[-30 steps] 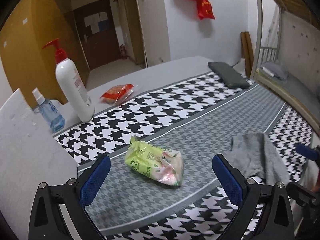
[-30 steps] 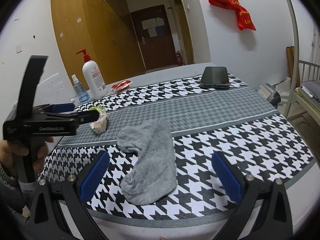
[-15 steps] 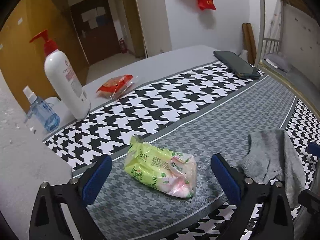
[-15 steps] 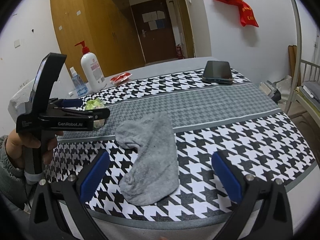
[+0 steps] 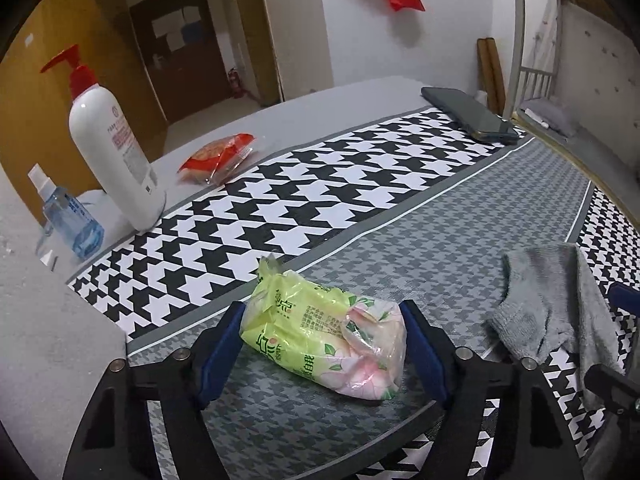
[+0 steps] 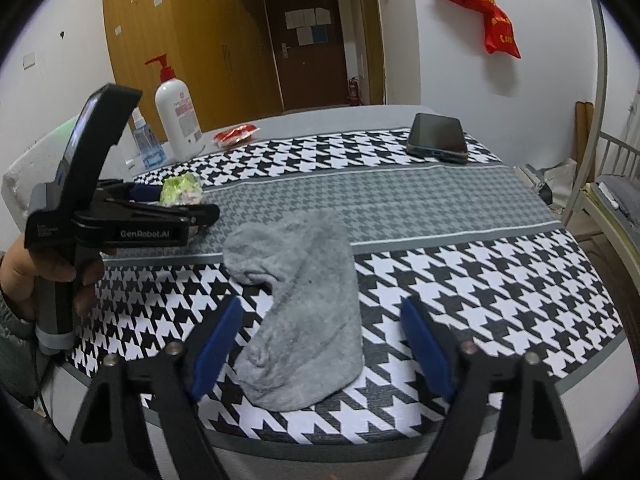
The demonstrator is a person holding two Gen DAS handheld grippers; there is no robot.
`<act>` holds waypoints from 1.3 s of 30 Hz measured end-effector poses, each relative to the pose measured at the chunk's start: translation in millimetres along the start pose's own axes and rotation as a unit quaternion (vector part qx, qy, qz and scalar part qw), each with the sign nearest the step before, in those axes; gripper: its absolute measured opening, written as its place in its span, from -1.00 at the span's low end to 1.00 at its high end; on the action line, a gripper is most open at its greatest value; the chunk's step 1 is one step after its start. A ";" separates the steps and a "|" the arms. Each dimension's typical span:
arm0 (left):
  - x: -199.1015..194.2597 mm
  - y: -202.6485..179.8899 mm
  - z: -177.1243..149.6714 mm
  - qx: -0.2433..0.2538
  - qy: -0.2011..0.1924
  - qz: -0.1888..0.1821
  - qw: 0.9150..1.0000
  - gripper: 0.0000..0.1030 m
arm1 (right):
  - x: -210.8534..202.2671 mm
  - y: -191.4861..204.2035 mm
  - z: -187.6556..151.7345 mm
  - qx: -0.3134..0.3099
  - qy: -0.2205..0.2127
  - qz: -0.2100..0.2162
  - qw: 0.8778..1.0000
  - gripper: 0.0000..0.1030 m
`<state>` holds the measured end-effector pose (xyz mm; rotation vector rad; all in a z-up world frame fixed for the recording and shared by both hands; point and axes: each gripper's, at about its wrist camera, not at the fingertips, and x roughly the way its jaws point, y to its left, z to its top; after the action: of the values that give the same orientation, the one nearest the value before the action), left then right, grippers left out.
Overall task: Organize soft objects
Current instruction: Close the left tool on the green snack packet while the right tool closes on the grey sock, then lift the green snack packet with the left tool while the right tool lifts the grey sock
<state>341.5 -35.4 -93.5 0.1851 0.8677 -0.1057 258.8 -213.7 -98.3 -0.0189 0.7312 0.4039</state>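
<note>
Two tools (jaws just closing) stand released: left tool (image 5: 322, 350) around one tissue pack (image 5: 320, 340), right tool (image 6: 320, 344) around one sock (image 6: 300, 304).

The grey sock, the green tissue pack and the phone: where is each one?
grey sock (image 6: 308, 308), right wrist view, middle of the fabric.
green tissue pack (image 5: 316, 340), left wrist view, middle of the wrapper.
phone (image 6: 438, 139), right wrist view, centre of the dark screen.

The table (image 6: 520, 332) carries one grey sock (image 6: 304, 308), one green tissue pack (image 5: 320, 340), one red snack packet (image 5: 218, 156), one phone (image 6: 438, 140), two bottles, a pump bottle (image 5: 112, 148) and a spray bottle (image 5: 68, 216), while two grippers, left (image 5: 322, 356) and right (image 6: 320, 340), hover.
</note>
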 end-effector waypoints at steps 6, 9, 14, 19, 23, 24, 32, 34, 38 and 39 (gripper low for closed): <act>-1.5 -1.2 -1.1 0.002 -0.003 -0.002 1.000 0.38 | 3.0 4.7 -0.8 -0.014 0.008 -0.004 1.000 0.33; -1.8 -0.8 -1.8 -0.001 -0.003 -0.004 1.000 0.37 | 4.4 4.7 -0.5 -0.015 0.011 -0.006 1.000 0.28; -4.0 -0.6 -3.8 0.000 -0.005 -0.008 1.000 0.34 | 4.2 5.5 -0.4 -0.016 0.010 -0.014 1.000 0.07; -6.4 0.1 -6.2 -0.003 -0.006 -0.018 1.000 0.32 | 4.5 5.2 -0.1 -0.019 0.007 -0.022 1.000 -0.13; -13.2 3.0 -9.9 -0.014 -0.014 -0.030 0.999 0.32 | 4.2 7.9 -1.4 -0.028 0.004 -0.014 0.999 -0.34; -15.1 3.4 -10.4 -0.017 -0.016 -0.033 0.999 0.32 | 4.1 7.2 -1.4 -0.026 0.004 -0.014 1.000 -0.35; -33.7 2.2 -13.2 -0.028 -0.053 -0.041 0.997 0.32 | 5.0 4.7 -0.9 -0.025 0.003 -0.012 1.000 -0.51; -36.3 2.0 -14.3 -0.031 -0.060 -0.039 0.997 0.32 | 5.5 4.9 -0.6 -0.025 0.002 -0.010 1.000 -0.57; -42.2 3.4 -15.8 -0.036 -0.071 -0.031 0.996 0.32 | 5.8 5.5 -0.6 -0.024 0.001 -0.007 1.000 -0.59; -42.9 4.1 -16.4 -0.037 -0.072 -0.030 0.996 0.32 | 5.8 5.6 -0.7 -0.026 0.002 -0.009 1.000 -0.60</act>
<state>302.3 -27.3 -70.5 0.0817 0.7316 -0.1410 260.3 -206.6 -101.9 -0.0741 0.7232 0.4062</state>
